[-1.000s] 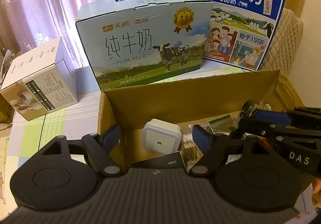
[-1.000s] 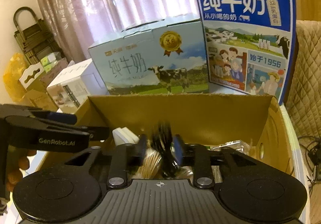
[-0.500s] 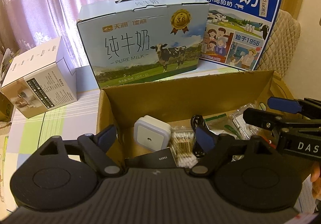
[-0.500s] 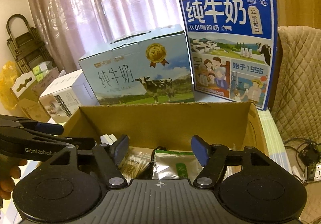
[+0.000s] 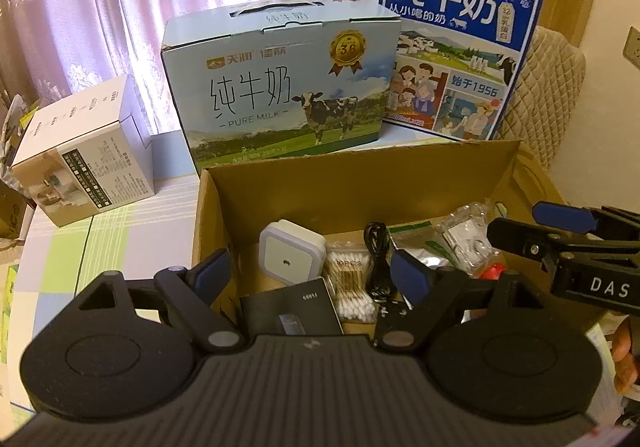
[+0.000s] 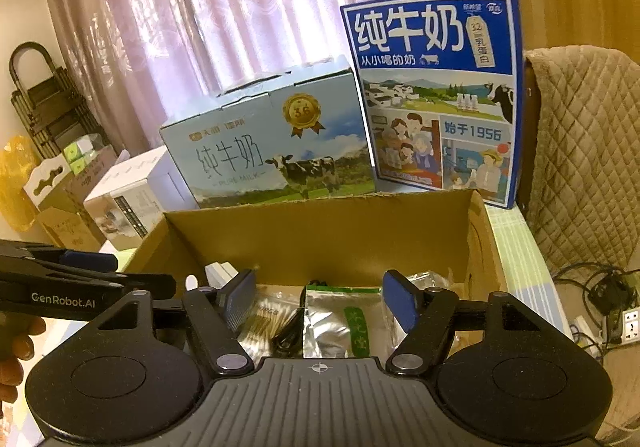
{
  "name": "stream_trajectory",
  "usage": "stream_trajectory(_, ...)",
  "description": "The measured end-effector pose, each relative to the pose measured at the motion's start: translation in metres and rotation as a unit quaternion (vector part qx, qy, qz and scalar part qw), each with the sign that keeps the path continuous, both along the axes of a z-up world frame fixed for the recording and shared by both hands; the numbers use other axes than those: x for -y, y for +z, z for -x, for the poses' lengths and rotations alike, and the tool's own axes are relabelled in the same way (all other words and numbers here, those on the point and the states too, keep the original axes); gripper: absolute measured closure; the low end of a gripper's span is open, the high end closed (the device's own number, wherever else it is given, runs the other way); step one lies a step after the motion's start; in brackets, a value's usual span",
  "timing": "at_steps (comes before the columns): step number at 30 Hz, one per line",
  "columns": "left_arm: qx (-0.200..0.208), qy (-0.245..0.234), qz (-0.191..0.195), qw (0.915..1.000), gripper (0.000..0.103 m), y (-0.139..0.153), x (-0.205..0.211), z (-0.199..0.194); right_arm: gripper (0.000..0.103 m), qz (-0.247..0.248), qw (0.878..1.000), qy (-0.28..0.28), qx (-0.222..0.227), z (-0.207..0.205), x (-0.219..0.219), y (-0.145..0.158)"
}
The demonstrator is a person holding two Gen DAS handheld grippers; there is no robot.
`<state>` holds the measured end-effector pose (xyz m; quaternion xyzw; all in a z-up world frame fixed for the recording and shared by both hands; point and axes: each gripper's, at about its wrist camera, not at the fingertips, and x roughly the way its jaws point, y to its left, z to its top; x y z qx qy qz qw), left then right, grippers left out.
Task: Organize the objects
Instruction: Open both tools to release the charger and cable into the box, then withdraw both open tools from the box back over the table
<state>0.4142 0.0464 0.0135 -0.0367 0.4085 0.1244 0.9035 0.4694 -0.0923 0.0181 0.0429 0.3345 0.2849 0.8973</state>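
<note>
An open cardboard box (image 5: 360, 183) holds a white plug-in night light (image 5: 290, 257), a pack of cotton swabs (image 5: 352, 283), a coiled black cable (image 5: 378, 259), a dark booklet (image 5: 292, 311), a silver foil bag (image 5: 420, 243) and a clear packet (image 5: 468, 243). My left gripper (image 5: 310, 273) hovers open over the box's near left part, holding nothing. My right gripper (image 6: 320, 297) stands open above the foil bag (image 6: 344, 319) and the cable (image 6: 290, 335), also holding nothing. Each gripper shows at the edge of the other's view: the right gripper (image 5: 516, 221) and the left gripper (image 6: 140, 270).
Behind the box stand a light-blue milk carton (image 5: 280, 87), a dark-blue milk carton (image 5: 452, 59) and a white box (image 5: 84, 151) on a checked tablecloth (image 5: 120, 231). A quilted chair (image 6: 580, 147) is at the right, with a power strip (image 6: 632, 321) on the floor.
My right gripper opened and let go of the black cable, which now lies in the box. Both grippers drew back and up from the box.
</note>
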Motion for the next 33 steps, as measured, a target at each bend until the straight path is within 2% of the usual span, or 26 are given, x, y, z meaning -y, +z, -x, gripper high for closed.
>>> stream_trajectory(11, 0.019, -0.008, 0.007, 0.9998, 0.017, 0.023, 0.018, 0.05, 0.034, -0.023, 1.0, -0.002, -0.002, 0.05, 0.017, 0.015)
stream_trajectory(17, 0.03, 0.002, 0.011, 0.9995, 0.016, 0.035, 0.022, 0.083, 0.034, -0.021, 1.0, 0.007, -0.002, 0.081, 0.019, 0.022)
stream_trajectory(33, 0.029, 0.026, 0.036, 0.9986, 0.011, 0.031, 0.033, 0.163, 0.033, -0.016, 0.999, 0.035, -0.016, 0.141, 0.012, 0.021)
